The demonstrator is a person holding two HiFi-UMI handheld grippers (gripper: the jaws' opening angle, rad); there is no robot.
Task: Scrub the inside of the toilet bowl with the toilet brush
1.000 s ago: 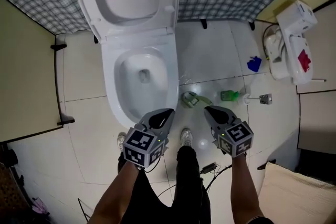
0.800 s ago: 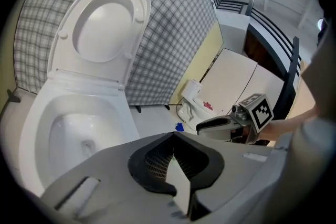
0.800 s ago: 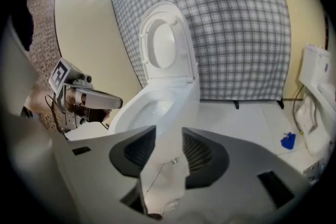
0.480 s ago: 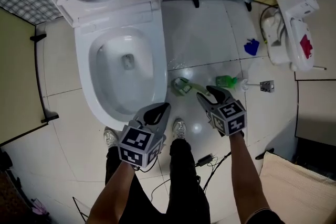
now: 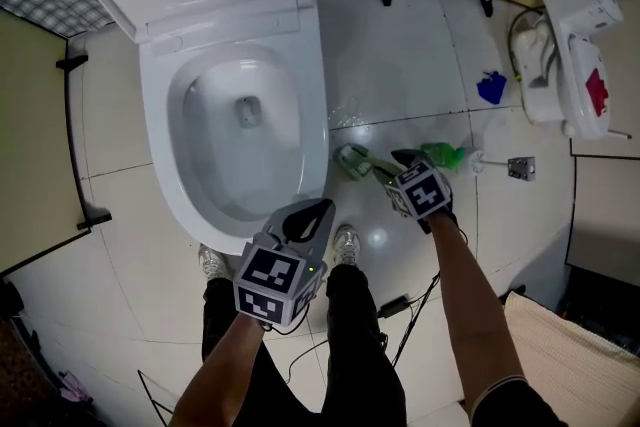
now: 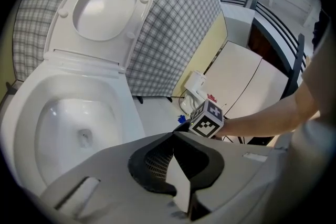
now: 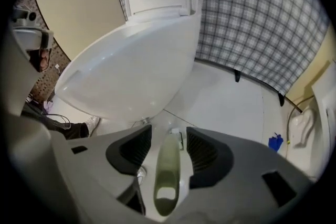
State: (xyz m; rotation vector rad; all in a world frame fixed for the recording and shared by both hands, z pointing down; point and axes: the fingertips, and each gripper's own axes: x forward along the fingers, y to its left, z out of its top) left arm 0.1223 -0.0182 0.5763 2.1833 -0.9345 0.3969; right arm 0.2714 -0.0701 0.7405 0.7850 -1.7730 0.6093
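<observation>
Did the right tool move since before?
Yes. The right tool went from short of the green handle on the floor to over it; its jaws, just opened wider, straddle it.

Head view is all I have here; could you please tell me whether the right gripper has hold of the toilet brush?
Observer: Not yet. In the right gripper view, the right gripper has its jaws apart. They have just been opening. The green handle lies between them with a gap on each side, so neither pad presses on it.
Operator: Thank you. Is the left gripper carrying anything?
Observer: No. The left gripper view shows the left gripper shut, its tips meeting with nothing between them.
</observation>
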